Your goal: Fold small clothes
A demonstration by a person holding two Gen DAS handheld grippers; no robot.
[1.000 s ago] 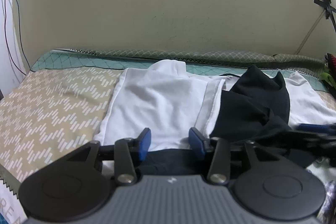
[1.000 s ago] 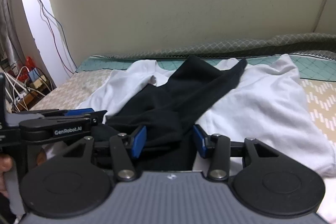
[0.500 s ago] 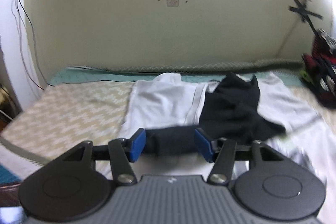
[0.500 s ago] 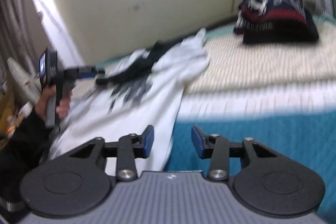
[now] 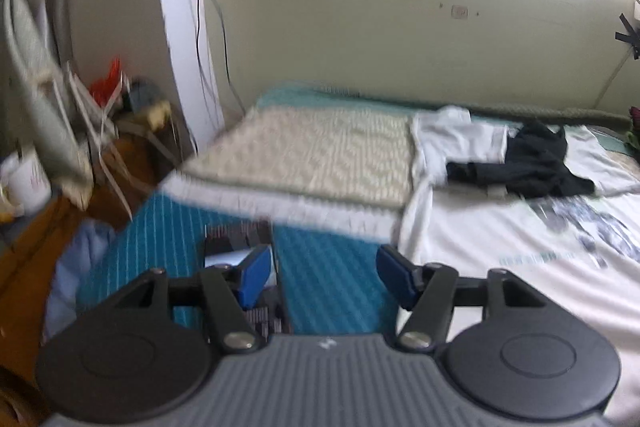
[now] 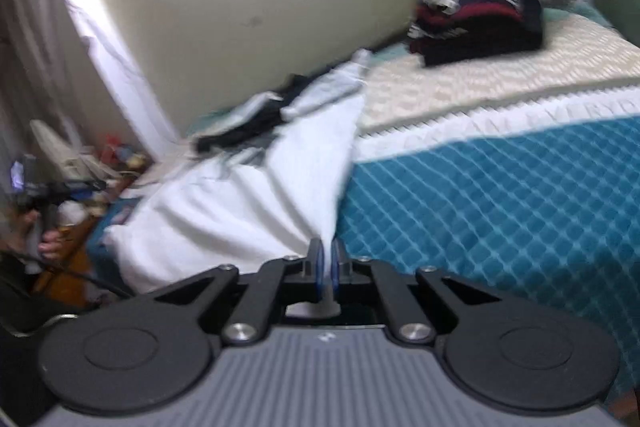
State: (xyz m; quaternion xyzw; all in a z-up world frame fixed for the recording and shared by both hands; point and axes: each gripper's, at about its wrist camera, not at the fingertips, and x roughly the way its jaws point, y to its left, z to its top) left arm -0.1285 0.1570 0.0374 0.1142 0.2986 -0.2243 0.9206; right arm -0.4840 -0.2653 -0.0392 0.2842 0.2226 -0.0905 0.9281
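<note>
Left tool (image 5: pixel 318 277) drawn back off the black garment (image 5: pixel 532 165) with jaws just opened wider and empty; right tool (image 6: pixel 326 263) now clamped on the white shirt's (image 6: pixel 240 203) corner.

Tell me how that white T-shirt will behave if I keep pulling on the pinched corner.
Probably floppy: the white T-shirt fans into folds from the right gripper. It likely drags the black garment lying on it. Looks light, and may slide over the bedspread.

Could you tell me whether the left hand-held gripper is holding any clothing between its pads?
No, the left hand-held gripper stands open with only the teal bedcover visible in the gap between its pads.
</note>
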